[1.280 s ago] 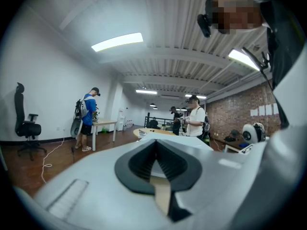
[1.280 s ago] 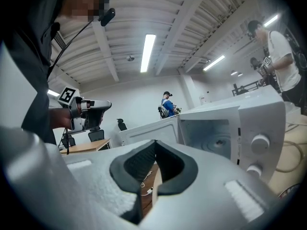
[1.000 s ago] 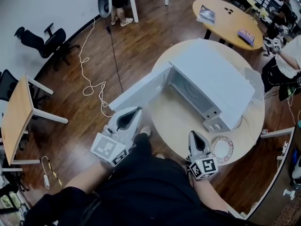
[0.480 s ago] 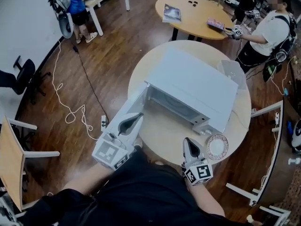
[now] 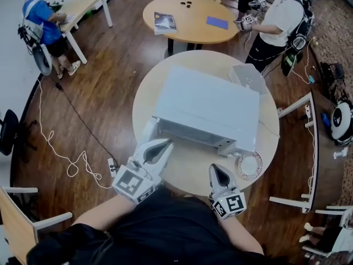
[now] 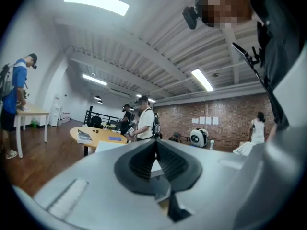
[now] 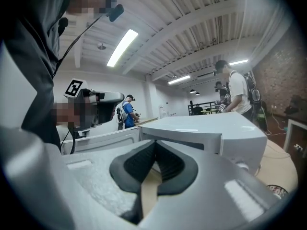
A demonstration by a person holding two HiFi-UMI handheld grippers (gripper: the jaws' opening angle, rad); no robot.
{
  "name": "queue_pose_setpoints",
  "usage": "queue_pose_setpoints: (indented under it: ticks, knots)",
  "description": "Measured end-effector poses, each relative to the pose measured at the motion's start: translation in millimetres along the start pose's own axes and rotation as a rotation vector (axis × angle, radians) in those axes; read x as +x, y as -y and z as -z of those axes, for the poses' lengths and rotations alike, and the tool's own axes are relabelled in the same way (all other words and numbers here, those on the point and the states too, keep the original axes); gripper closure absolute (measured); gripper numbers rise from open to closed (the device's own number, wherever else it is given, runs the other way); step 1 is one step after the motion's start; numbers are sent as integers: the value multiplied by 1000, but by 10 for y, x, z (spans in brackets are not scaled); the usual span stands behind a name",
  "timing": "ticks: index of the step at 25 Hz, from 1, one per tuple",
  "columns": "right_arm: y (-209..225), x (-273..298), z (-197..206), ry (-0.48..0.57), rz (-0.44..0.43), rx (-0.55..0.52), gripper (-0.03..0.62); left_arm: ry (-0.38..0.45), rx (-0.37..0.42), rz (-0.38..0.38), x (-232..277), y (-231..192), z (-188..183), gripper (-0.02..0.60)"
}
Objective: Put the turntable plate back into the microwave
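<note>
The white microwave (image 5: 209, 106) stands on the round table (image 5: 193, 173), its front towards me and its door (image 5: 148, 132) swung open to the left. The turntable plate (image 5: 249, 165), round with a patterned rim, lies flat on the table by the microwave's front right corner. My left gripper (image 5: 160, 146) is shut and empty, with its tip beside the open door's lower edge. My right gripper (image 5: 216, 170) is shut and empty too, and sits left of the plate, apart from it. The right gripper view shows the microwave (image 7: 211, 128), the door (image 7: 103, 138) and the plate's rim (image 7: 277, 190).
A clear plastic container (image 5: 246, 77) sits on the table behind the microwave. Beyond stands a second round table (image 5: 190, 18) with books, with a person (image 5: 276, 21) next to it. A power strip (image 5: 113, 167) and cable lie on the floor at left; a white table frame (image 5: 300, 148) is at right.
The whole view has swung round, so the microwave's front now faces me. My left gripper has swung right, towards the open door. The right gripper shifted a little. The plate has not moved.
</note>
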State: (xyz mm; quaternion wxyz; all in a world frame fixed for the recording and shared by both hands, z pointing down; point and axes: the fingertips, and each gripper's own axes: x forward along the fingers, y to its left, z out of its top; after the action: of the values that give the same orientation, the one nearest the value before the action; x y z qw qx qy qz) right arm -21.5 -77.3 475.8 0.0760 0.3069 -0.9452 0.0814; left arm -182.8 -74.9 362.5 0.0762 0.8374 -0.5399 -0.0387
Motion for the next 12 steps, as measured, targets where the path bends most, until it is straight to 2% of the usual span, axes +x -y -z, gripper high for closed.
queue_pose_setpoints:
  ticks: [3, 8, 12]
  knots:
    - [-71, -26, -44, 5, 49, -4, 592, -39, -6, 55, 65, -22, -29, 577]
    - [-205, -90, -14, 19, 119, 11, 592, -24, -29, 159, 109, 37, 92, 577]
    - [-304, -58, -124, 71, 143, 13, 592, -27, -48, 246, 126, 72, 94, 577]
